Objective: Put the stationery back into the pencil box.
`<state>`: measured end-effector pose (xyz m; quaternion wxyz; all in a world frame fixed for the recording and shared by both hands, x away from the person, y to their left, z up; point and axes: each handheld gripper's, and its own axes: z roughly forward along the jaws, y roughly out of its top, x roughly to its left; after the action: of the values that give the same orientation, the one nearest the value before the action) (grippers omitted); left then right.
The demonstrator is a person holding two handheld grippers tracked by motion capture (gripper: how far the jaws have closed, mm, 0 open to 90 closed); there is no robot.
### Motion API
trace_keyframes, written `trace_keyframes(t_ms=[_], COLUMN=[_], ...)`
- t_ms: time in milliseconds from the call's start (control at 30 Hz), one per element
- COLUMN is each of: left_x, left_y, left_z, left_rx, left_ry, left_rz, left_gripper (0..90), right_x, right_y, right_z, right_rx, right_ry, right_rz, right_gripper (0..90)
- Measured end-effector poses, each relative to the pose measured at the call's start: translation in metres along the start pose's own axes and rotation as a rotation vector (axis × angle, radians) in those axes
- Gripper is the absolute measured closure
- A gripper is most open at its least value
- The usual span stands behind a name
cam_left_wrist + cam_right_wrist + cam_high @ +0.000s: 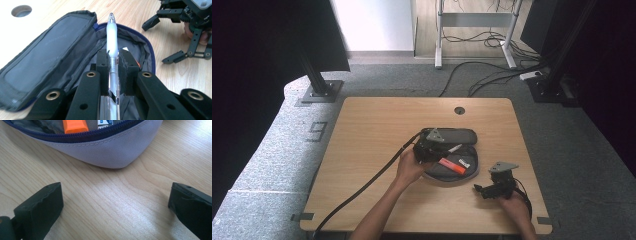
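A grey pencil case (452,172) lies open on the wooden table (372,130), its lid (457,134) folded back. My left gripper (435,150) is shut on a white pen (111,40), which points out over the case's open compartment (132,50). An orange marker (452,165) and a small white item (464,162) lie inside the case. My right gripper (481,190) rests open on the table just right of the case, nothing between its fingers (40,210). The case's rounded grey wall (110,152) and the orange marker (74,125) sit just beyond the right gripper's jaws.
A round cable hole (459,110) sits near the table's far edge. The left gripper's cable (362,187) trails to the front left edge. Desk legs and floor cables (492,40) lie beyond the table.
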<state>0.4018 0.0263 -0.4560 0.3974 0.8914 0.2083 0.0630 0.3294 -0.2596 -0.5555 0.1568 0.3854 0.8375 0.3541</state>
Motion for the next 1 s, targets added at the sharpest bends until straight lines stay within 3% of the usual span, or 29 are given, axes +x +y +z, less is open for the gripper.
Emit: trace_keyframes(t_ms=[333,600,733,1000], left_x=[0.0,0.002,0.002,0.0], left_y=[0.0,-0.006,-0.008,-0.007], left_z=[0.025,0.039,0.043,0.039], left_rx=[0.032,0.084,0.086,0.063], left_ry=[0.009,0.012,0.012,0.058], left_rz=[0.011,0.009,0.006,0.022], left_gripper=[79.2,79.2,76.9,53.1], right_x=[0.0,0.0,0.0,0.0], right_y=[0.0,0.0,0.0,0.0], right_z=[0.0,0.0,0.0,0.0], right_rx=[-0.001,-0.001,-0.001,-0.001], right_ry=[-0.001,-0.001,-0.001,-0.001], right_rz=[0.0,0.0,0.0,0.0], right_gripper=[0.0,0.0,0.0,0.0])
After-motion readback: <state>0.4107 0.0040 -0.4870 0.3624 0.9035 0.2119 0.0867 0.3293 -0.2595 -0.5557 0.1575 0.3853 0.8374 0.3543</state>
